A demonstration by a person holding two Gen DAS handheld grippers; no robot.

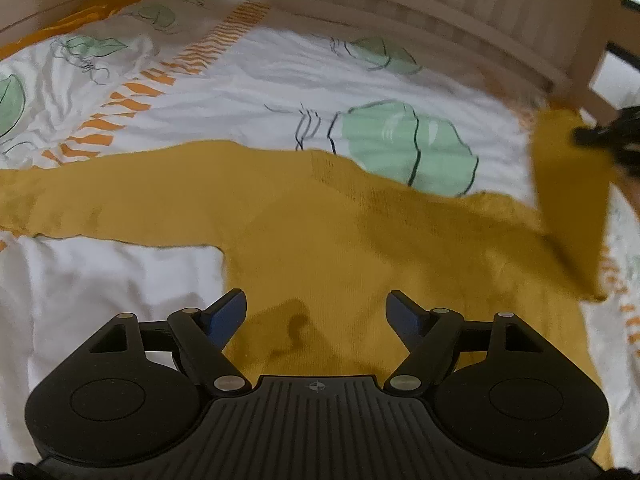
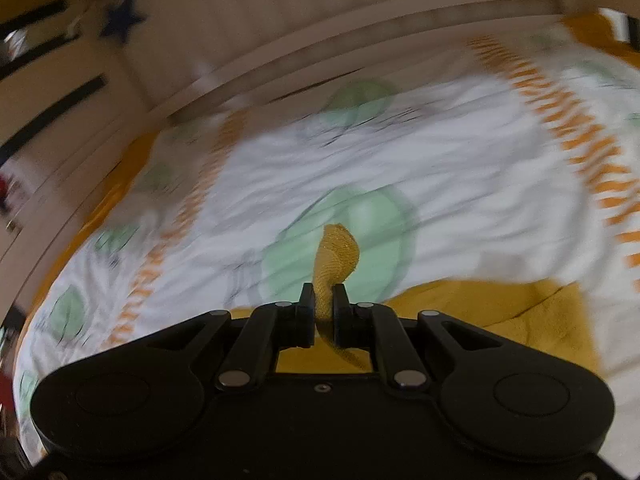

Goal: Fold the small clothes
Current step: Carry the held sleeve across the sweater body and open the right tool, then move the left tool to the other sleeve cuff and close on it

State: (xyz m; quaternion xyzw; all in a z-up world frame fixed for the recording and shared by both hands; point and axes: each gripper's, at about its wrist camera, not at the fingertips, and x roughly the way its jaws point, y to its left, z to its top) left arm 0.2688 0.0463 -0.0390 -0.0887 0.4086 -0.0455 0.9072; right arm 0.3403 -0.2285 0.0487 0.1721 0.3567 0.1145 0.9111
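A mustard-yellow long-sleeved top [image 1: 320,232] lies spread on a white bed cover, one sleeve stretched out to the left. My left gripper [image 1: 316,312] is open and empty, hovering over the top's body. My right gripper [image 2: 323,304] is shut on the end of the other sleeve [image 2: 336,252], which sticks up between its fingers. In the left wrist view that sleeve [image 1: 568,184] is lifted off the bed at the right, held by the right gripper [image 1: 600,136].
The bed cover [image 1: 248,92] is white with green shapes and orange stripes. A wooden bed rail [image 1: 400,4] runs along the far side, with a post at the right. A wooden panel with a dark star [image 2: 120,20] stands beyond the bed.
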